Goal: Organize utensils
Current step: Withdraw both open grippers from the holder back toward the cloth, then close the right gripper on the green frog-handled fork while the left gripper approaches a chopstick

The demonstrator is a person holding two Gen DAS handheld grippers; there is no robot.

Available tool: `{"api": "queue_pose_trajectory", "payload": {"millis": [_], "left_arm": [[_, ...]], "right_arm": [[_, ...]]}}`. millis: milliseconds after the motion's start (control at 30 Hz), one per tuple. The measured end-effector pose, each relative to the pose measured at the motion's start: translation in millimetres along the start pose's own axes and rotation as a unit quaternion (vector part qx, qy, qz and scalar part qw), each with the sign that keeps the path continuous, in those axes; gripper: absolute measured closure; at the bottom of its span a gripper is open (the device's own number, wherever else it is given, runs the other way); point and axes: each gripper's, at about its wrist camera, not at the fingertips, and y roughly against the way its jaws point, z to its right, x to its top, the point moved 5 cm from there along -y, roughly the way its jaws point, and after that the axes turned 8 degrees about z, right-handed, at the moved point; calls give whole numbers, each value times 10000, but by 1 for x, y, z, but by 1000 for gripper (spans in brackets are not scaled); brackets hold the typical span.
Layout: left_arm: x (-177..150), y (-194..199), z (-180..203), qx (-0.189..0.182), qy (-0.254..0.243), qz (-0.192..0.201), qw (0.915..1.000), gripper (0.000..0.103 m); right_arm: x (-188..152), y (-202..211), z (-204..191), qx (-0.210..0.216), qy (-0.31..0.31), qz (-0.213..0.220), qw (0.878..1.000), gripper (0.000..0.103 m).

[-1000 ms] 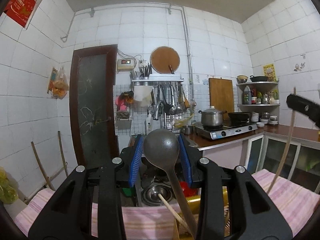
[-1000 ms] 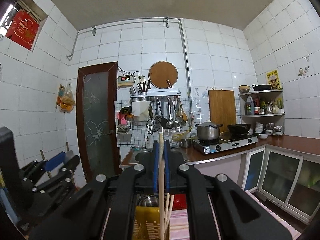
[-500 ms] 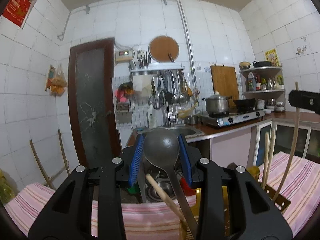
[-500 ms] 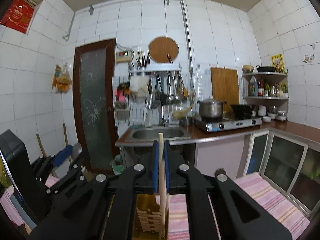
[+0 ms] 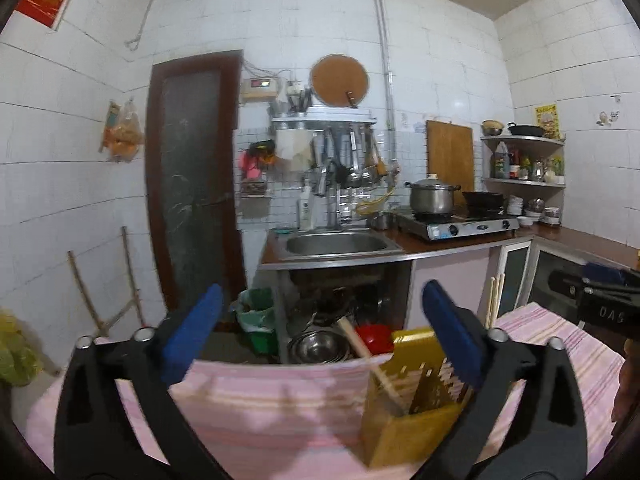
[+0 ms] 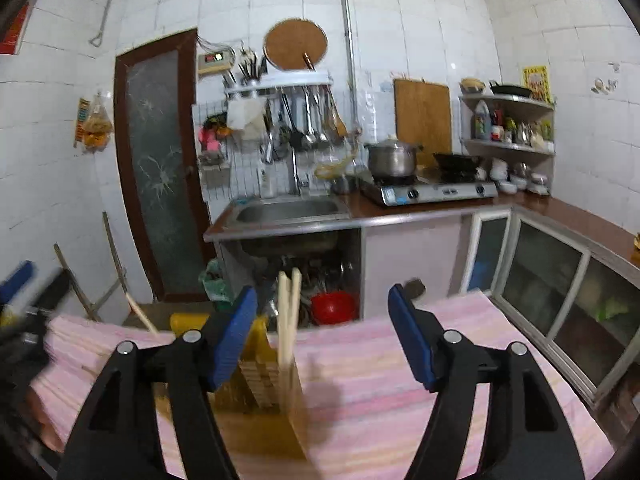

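Both grippers are over the pink striped cloth (image 5: 260,412) now, and both have just been opening. The left gripper (image 5: 324,336) has its blue pads spread wide with nothing between them; the yellow utensil holder (image 5: 408,412) sits low and right of centre in the left wrist view, just inside the right-hand pad, with a wooden handle (image 5: 370,360) leaning up and to the left out of it. In the right wrist view, the right gripper (image 6: 322,340) also stands spread, and the pair of chopsticks (image 6: 289,316) rises upright from the holder (image 6: 256,376) in the gap, close to the left-hand pad but not pinched by either. The holder lies at lower centre-left of that frame, partly behind the left finger. The other gripper's body pokes in at the right edge of the left wrist view, carrying small pale lettering too blurred to read with confidence. A yellow poster (image 5: 546,120) at upper right carries print too small to make out.
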Motion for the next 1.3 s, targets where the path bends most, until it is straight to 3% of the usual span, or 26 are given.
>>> {"api": "queue_pose_trajectory", "payload": {"millis": [200,400,533,767,967,1267,1300], "left_arm": [[-19,55,-24,26,183,-629,9978,5],[-77,98,-34,124,199,-1358,9905,5],[-123,118,-38,127,474,-1871,9811,5],[-169,136,-33,320,337,-2428,9690,5],[-193,141,-35,511,187,-2678,9619,5],[-196,138,-32,506,74,-2766,9596,5],[-196,137,-31,498,48,-2788,9590,5]], "right_arm": [[-66,48,-2,124,217,-589,9979,23],[-150,90,-8,311,442,-1343,9895,23],[-186,106,-6,337,403,-1680,9844,23],[-215,130,-22,560,496,-1828,9803,23],[-226,136,-41,754,755,-1877,9764,23],[-237,131,-65,1054,1179,-2082,9652,24],[-239,129,-69,1107,1250,-2153,9622,29]]}}
